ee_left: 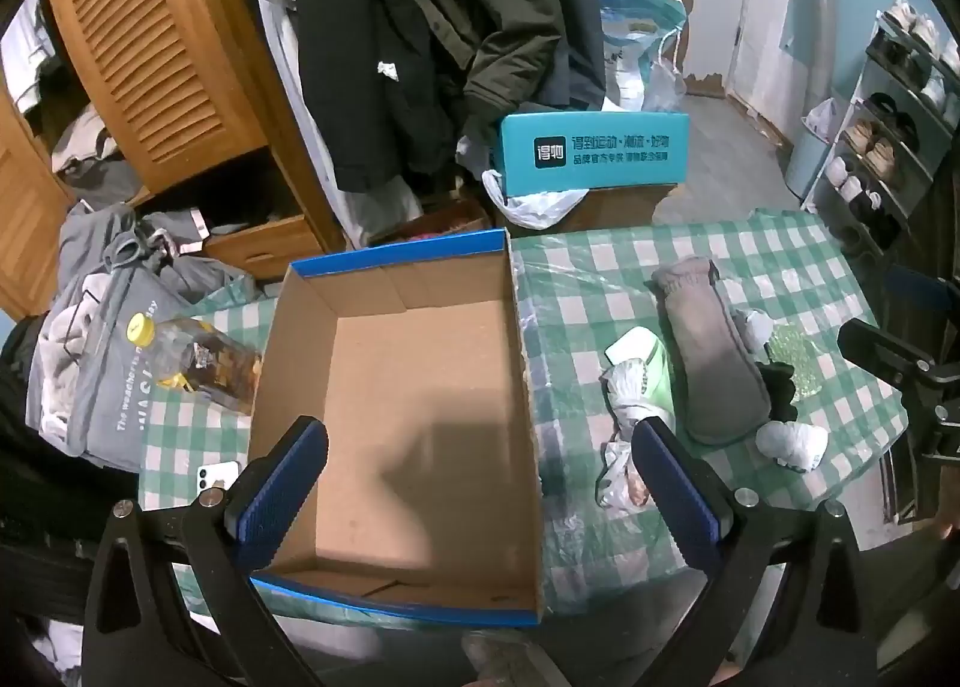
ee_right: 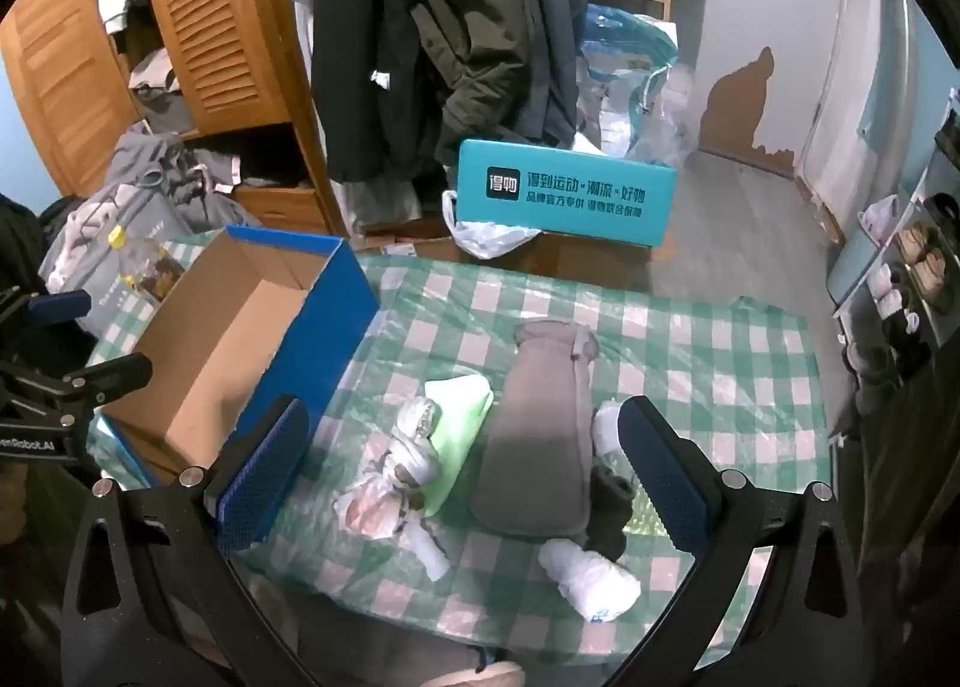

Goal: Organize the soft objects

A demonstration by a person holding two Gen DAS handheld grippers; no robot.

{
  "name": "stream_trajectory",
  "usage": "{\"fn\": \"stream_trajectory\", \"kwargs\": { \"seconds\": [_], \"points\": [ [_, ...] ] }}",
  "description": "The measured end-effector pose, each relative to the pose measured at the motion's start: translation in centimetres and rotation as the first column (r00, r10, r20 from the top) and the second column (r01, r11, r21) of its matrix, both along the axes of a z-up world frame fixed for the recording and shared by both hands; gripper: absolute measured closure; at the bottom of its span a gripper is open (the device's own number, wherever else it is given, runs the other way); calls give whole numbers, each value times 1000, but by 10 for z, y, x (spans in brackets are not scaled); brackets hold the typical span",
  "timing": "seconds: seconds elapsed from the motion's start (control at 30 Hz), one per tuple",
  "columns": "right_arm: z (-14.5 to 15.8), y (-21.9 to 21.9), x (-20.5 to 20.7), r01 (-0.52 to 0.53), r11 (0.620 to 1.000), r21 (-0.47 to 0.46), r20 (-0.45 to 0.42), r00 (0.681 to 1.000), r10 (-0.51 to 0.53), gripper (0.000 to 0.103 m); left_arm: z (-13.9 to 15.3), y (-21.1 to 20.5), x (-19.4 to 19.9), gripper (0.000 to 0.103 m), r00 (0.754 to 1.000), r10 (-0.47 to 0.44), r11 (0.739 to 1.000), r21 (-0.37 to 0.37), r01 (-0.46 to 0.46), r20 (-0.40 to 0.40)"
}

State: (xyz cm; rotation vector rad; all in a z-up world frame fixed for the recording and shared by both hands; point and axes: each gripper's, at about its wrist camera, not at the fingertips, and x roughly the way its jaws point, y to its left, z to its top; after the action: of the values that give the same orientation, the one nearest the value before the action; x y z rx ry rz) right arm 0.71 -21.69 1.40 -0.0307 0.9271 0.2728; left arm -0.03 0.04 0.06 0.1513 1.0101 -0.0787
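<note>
A surface (ee_right: 690, 339) with a green and white checked cover carries everything. On its left part stands an open cardboard box (ee_left: 420, 387) with blue outer walls; nothing lies inside it. To the right of the box the soft objects lie in a group: a long grey pouch (ee_right: 540, 435), a light green cloth (ee_right: 462, 435) touching its left side, a black sock (ee_right: 609, 513) at its right, a white rolled sock (ee_right: 591, 576) near the front edge, and crumpled white bundles (ee_right: 396, 477). The left gripper (ee_left: 480, 501) hovers above the box, jaws spread and holding nothing. The right gripper (ee_right: 462, 477) hovers above the soft objects, jaws spread too. A bottle with a yellow cap (ee_left: 192, 363) lies left of the box.
</note>
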Motion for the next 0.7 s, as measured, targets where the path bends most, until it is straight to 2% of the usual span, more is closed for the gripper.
{"fn": "stream_trajectory", "kwargs": {
  "seconds": [0.7],
  "points": [
    [-1,-1,-2,-1,1000,-3,2,1000,1,2,-1,-7,2,1,1000,-8,1000,-7,8,0]
  ]
}}
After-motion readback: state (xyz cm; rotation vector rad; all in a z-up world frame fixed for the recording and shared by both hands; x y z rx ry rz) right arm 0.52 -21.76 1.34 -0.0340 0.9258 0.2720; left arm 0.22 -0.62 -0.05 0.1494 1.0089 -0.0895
